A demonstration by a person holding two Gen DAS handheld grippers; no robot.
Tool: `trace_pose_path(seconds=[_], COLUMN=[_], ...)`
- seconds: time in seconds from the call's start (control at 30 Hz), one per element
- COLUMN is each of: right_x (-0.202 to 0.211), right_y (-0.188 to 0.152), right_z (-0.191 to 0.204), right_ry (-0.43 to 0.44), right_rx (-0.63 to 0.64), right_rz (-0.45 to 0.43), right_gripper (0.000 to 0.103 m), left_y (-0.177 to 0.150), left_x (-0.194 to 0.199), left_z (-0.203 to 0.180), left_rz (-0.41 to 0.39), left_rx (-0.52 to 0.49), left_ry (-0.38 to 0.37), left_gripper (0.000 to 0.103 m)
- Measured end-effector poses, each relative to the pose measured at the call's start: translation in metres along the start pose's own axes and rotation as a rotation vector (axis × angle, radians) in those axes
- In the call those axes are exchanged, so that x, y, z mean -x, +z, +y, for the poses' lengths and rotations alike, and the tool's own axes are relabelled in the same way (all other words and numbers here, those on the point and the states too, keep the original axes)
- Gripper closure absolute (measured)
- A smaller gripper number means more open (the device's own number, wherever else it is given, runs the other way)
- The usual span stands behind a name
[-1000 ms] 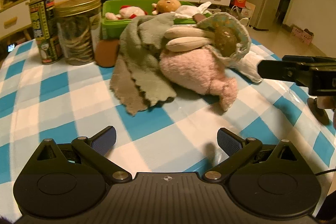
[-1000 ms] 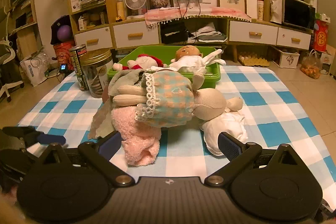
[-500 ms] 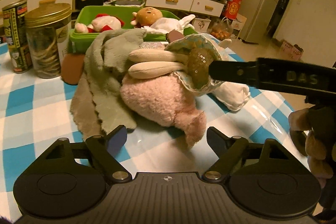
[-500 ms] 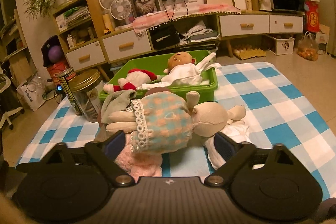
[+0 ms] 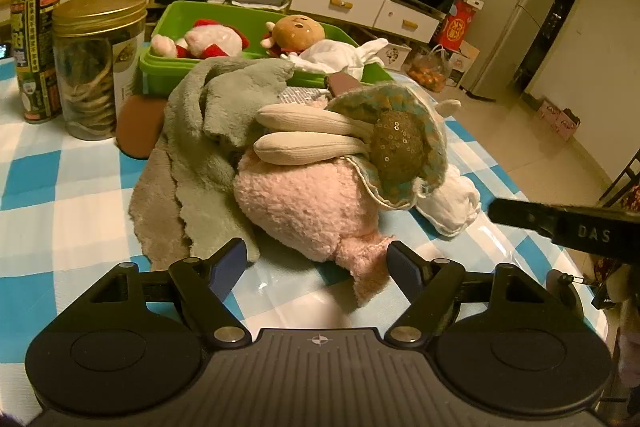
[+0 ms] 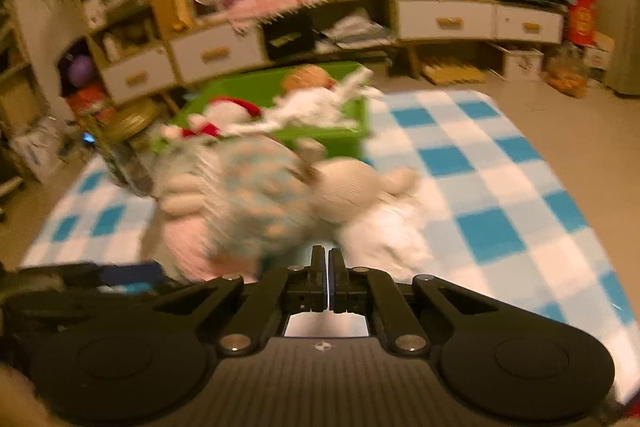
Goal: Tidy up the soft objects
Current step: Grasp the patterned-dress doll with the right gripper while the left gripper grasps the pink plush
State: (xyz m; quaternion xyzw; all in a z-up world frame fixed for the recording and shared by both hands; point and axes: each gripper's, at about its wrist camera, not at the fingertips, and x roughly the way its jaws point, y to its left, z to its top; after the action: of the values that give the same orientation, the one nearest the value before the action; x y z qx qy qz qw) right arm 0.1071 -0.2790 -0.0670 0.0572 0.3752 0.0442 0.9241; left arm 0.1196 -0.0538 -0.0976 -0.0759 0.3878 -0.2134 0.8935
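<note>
A pile of soft things lies mid-table: a pink plush (image 5: pixel 316 203), a grey-green cloth (image 5: pixel 204 131), a rag doll in a checked dress (image 5: pixel 396 143) (image 6: pixel 256 195) and a white bundle (image 5: pixel 456 199) (image 6: pixel 384 235). My left gripper (image 5: pixel 316 265) is open, its fingers on either side of the pink plush's near end. My right gripper (image 6: pixel 328 267) is shut and empty, just in front of the doll; it shows in the left wrist view (image 5: pixel 560 223) at the right. A green bin (image 5: pixel 180 67) (image 6: pixel 344 139) behind the pile holds a Santa plush (image 5: pixel 208 41) and a baby doll (image 5: pixel 300 33).
A glass jar with a gold lid (image 5: pixel 96 67) and a printed can (image 5: pixel 34 51) stand at the left of the blue-checked tablecloth (image 5: pixel 60 195). A brown flat piece (image 5: pixel 136 125) lies by the jar. Drawers and shelves stand behind the table.
My right gripper has shut, and its view is now blurred by motion. My left gripper has moved closer to the pink plush, still open.
</note>
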Motion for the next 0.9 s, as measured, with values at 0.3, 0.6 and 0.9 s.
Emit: trace_pose_path(seconds=[0.3, 0.6, 0.9], right_x=[0.010, -0.029, -0.037], right_y=[0.018, 0.032, 0.028], right_z=[-0.011, 0.024, 0.003], right_ry=[0.187, 0.204, 0.112], right_rx=[-0.167, -0.173, -0.259], right_rz=[-0.063, -0.030, 0.001], right_gripper=[0.060, 0.059, 0.103], left_y=[0.008, 0.014, 0.021], left_x=[-0.007, -0.014, -0.012], left_z=[0.002, 0.021, 0.027], left_rz=[-0.011, 0.005, -0.005], left_rx=[0.068, 0.221, 0.250], left_ry=[-0.013, -0.040, -0.054], left_gripper=[0.033, 0.036, 0.037])
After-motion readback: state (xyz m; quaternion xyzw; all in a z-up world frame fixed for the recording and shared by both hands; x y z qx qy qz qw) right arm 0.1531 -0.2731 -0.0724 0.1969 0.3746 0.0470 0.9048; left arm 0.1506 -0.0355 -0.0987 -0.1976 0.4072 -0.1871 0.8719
